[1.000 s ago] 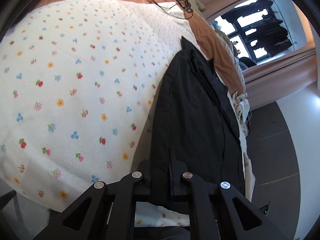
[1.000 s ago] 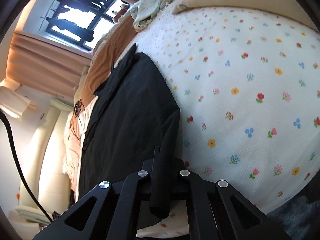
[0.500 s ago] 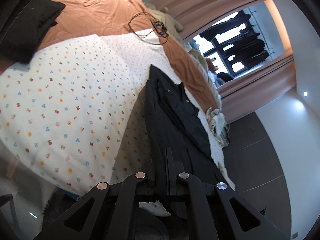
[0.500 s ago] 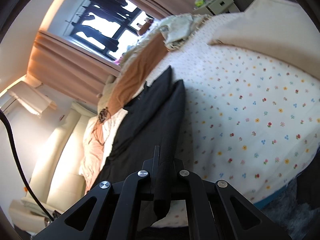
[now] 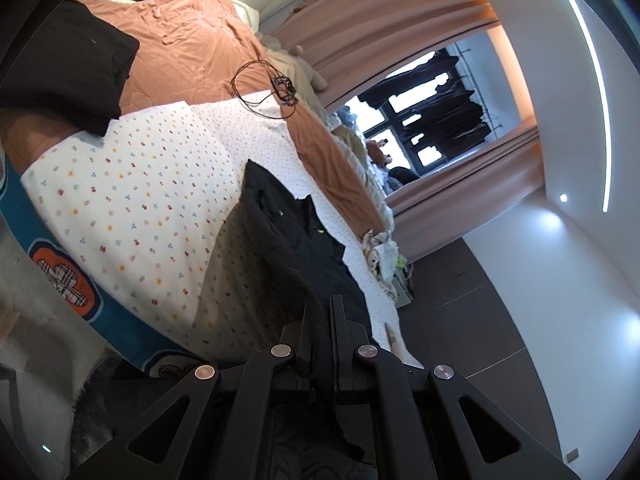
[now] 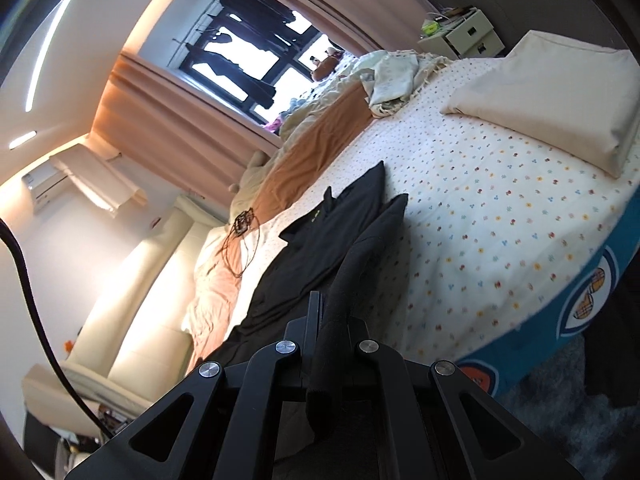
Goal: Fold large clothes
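A large black collared shirt [image 5: 296,248] lies stretched on the flower-print sheet [image 5: 132,208] of the bed, collar end far from me. My left gripper [image 5: 320,320] is shut on the shirt's near edge, fabric pinched between the fingers and lifted off the bed. My right gripper [image 6: 330,316] is shut on another part of the shirt's [image 6: 320,248] near edge, a fold hanging down between the fingers. Both grippers are raised well above the sheet [image 6: 480,220].
A folded black garment [image 5: 80,80] lies on the orange cover [image 5: 192,48]. A black cable [image 5: 272,88] lies on the bed. A cream pillow [image 6: 560,100], crumpled pale cloth [image 6: 392,84] and a nightstand [image 6: 464,36] are at the right. Window and curtains are beyond.
Both grippers have risen and pulled back from the bed, lifting the shirt's near edge; the bed looks smaller and farther, its blue side now visible.
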A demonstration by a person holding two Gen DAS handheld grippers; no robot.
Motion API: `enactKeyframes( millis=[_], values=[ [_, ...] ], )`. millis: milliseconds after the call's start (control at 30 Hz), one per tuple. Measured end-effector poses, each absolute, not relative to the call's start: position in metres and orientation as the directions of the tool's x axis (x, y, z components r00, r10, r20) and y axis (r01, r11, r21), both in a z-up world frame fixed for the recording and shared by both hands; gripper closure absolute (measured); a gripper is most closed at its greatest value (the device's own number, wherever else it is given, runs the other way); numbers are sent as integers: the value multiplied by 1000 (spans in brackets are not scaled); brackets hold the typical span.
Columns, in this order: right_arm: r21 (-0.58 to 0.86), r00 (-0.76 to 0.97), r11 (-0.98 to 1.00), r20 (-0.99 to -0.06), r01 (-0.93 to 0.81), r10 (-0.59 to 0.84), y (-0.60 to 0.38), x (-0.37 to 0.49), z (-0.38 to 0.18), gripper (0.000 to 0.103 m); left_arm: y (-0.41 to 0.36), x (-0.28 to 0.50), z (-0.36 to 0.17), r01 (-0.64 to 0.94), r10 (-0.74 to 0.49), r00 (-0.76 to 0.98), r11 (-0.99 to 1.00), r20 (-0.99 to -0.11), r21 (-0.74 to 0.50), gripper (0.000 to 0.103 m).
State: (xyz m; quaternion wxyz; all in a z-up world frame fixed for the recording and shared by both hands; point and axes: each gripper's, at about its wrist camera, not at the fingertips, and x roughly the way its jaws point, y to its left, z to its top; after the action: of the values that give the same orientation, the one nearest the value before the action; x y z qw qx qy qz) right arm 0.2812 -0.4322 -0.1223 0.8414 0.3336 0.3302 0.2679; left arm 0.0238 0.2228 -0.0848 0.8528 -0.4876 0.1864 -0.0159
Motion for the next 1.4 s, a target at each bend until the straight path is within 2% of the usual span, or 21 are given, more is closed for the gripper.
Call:
enactKeyframes(
  millis=[333, 567, 767, 967, 1400],
  values=[
    [742, 651, 605, -312, -287, 692, -450, 214, -99, 99, 209, -48, -57, -96, -195, 954, 519, -227, -849, 99],
    [762, 661, 565, -251, -316, 707, -458, 192, -74, 99, 203, -67, -25, -51, -199, 964, 512, -176, -857, 99],
    [747, 669, 561, -215, -357, 712, -451, 212, -41, 99, 216, -43, -5, -50, -172, 972, 510, -159, -859, 99],
    [757, 674, 546, -195, -358, 713, -440, 244, -33, 99, 230, -16, 2, -39, -171, 974, 518, -148, -855, 99],
    [725, 663, 590, -249, -356, 706, -391, 361, -4, 99, 273, 86, 13, -51, -130, 983, 486, -130, -873, 99]
  ],
)
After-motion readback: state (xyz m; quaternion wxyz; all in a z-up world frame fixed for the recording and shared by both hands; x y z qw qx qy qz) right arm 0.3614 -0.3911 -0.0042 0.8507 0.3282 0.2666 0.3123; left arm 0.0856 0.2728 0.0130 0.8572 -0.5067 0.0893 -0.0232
